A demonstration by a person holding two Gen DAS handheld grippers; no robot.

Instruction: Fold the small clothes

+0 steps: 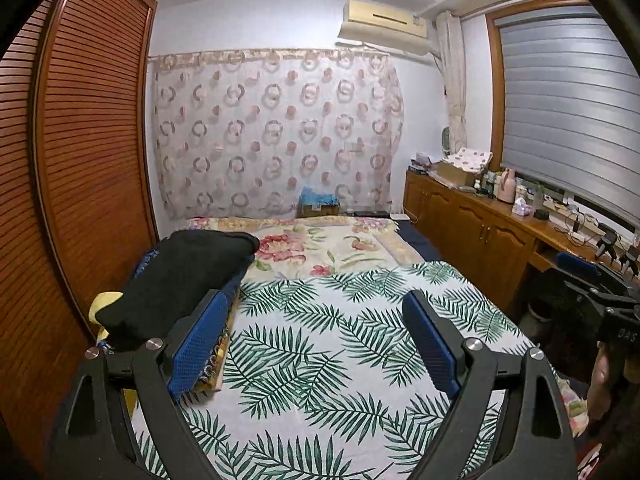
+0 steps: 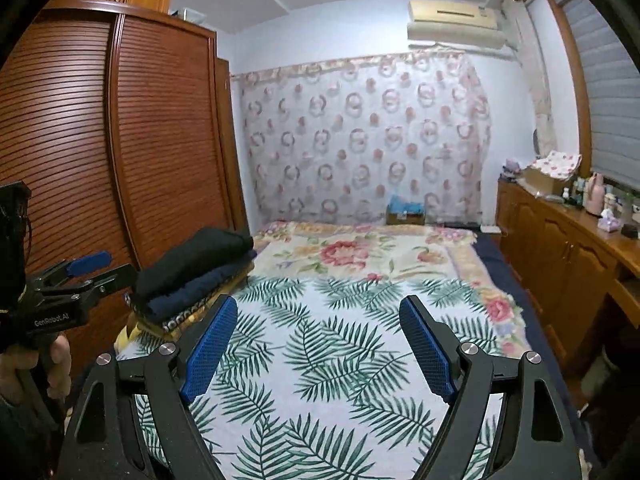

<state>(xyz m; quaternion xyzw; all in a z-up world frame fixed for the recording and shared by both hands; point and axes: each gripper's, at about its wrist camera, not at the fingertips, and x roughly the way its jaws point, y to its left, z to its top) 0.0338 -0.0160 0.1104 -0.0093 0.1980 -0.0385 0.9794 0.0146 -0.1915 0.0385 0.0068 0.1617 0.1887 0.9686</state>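
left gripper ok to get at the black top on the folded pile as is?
Probably yes. The left gripper is open and empty, and the black top lies uncovered on the pile, beside its left finger. Nothing stands between them.

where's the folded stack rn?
The folded stack sits at the left edge of the bed beside the wardrobe, left in both wrist views, black garment on top.

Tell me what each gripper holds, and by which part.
Nothing. The left gripper and right gripper are both open and empty above the leaf sheet; the folded stack lies untouched.
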